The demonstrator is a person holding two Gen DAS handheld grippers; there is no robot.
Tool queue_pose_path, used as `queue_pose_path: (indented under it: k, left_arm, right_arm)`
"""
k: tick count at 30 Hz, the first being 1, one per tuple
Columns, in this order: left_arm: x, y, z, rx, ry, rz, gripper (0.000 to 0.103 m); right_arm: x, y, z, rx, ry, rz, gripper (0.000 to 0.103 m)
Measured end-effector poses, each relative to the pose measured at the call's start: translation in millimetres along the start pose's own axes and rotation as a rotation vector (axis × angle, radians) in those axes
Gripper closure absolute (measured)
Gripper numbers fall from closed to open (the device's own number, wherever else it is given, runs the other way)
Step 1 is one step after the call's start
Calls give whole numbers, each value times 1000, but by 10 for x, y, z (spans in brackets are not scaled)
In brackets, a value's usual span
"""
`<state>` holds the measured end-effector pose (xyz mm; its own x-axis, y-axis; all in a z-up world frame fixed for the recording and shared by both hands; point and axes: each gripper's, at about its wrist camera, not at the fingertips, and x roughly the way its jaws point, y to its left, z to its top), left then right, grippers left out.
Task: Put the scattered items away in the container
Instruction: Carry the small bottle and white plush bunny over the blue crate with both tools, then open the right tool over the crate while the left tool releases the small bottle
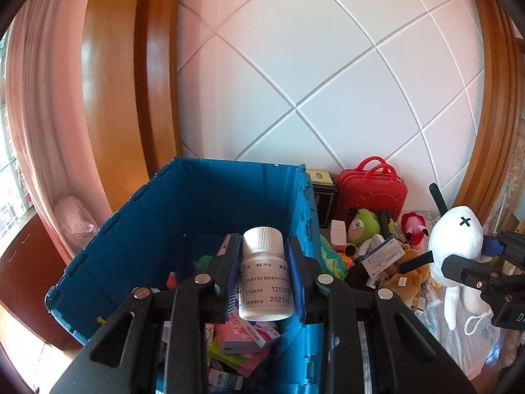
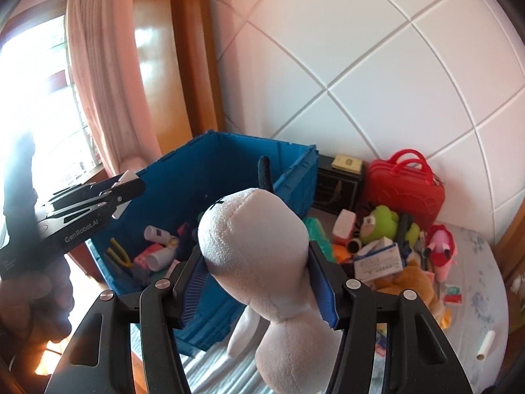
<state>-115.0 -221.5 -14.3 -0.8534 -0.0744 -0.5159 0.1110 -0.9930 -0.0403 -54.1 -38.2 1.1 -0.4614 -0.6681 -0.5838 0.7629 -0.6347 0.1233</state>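
My left gripper is shut on a white pill bottle with a ribbed cap, held above the open blue crate. The crate holds several boxes and packets. My right gripper is shut on a white plush rabbit with black ears, hanging just right of the crate. In the left wrist view the rabbit and the right gripper show at the right edge. The left gripper appears at the left of the right wrist view, over the crate's near wall.
Right of the crate lies a heap of scattered items: a green plush, medicine boxes, a brown plush, a pink toy. A red case and a dark box stand against the white tiled wall. A person's hand is at the left.
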Motion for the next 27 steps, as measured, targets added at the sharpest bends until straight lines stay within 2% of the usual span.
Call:
queue_pose_path:
  k: [7,16,25,26,27]
  left_arm:
    - [3,577,-7,-43,-2,63,76]
    - [120,1056,27,-57,-1,105,76]
    - [229,1320,106,-48,-4,120,76]
    - [224,1365,119,-63,-13,122,77]
    - [206,1430,138,-101,-32,110,72]
  right_arm:
    - [353,525,220,-54,-2,63,46]
    - [857,1087,385,-76,15,127,46]
    - [1135,1338,490,-67,16,130,45]
    - [1151,1351,497,-66,15,128,45]
    - [1164,1366,509,-66,11,128,41]
